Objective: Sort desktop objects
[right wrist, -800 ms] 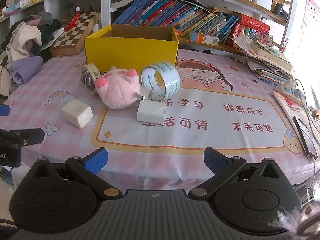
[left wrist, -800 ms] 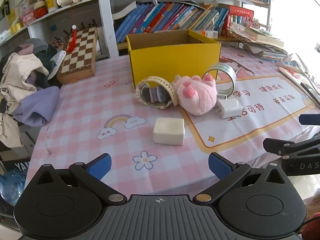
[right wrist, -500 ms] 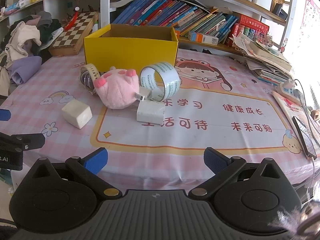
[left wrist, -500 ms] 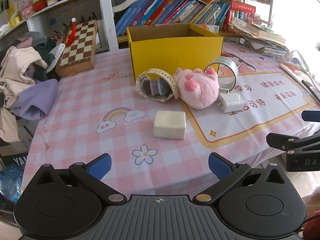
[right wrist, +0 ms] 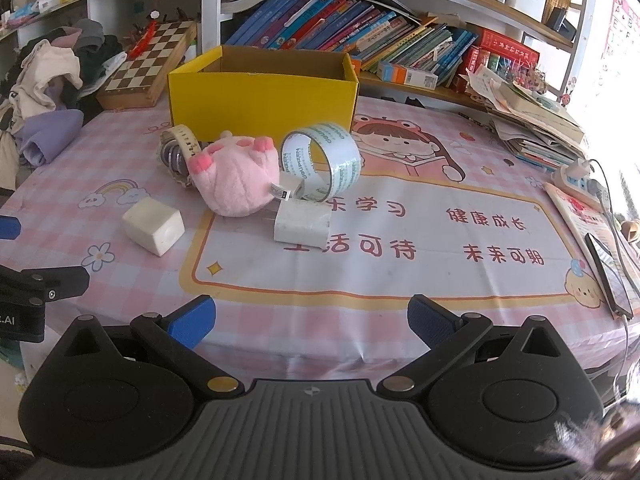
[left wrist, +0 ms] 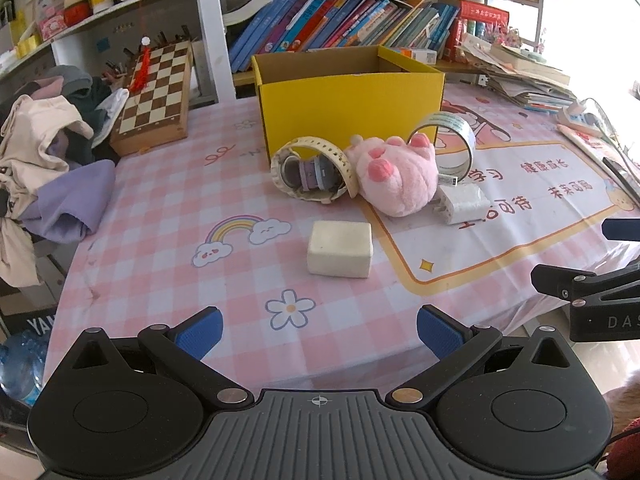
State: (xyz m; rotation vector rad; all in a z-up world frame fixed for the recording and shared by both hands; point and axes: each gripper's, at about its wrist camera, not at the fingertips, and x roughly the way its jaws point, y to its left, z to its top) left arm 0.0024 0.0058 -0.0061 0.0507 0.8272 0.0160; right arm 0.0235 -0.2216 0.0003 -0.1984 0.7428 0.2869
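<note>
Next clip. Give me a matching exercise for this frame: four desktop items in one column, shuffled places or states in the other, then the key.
Items:
1. yellow box
2. tape roll
3. cream block
4. white charger

Descriptions:
A. lies alone on the pink checks
B. stands on its edge
C. open at the top, behind the others
D. lies just in front of the tape roll

Pairs: 1-C, 2-B, 3-A, 4-D

Both wrist cameras look forward and downward over the bench (left wrist: 160, 200) from its near edge, side by side, sharing the yellow box (left wrist: 352, 108) (right wrist: 260, 100) and bookshelf (right wrist: 360, 40).
</note>
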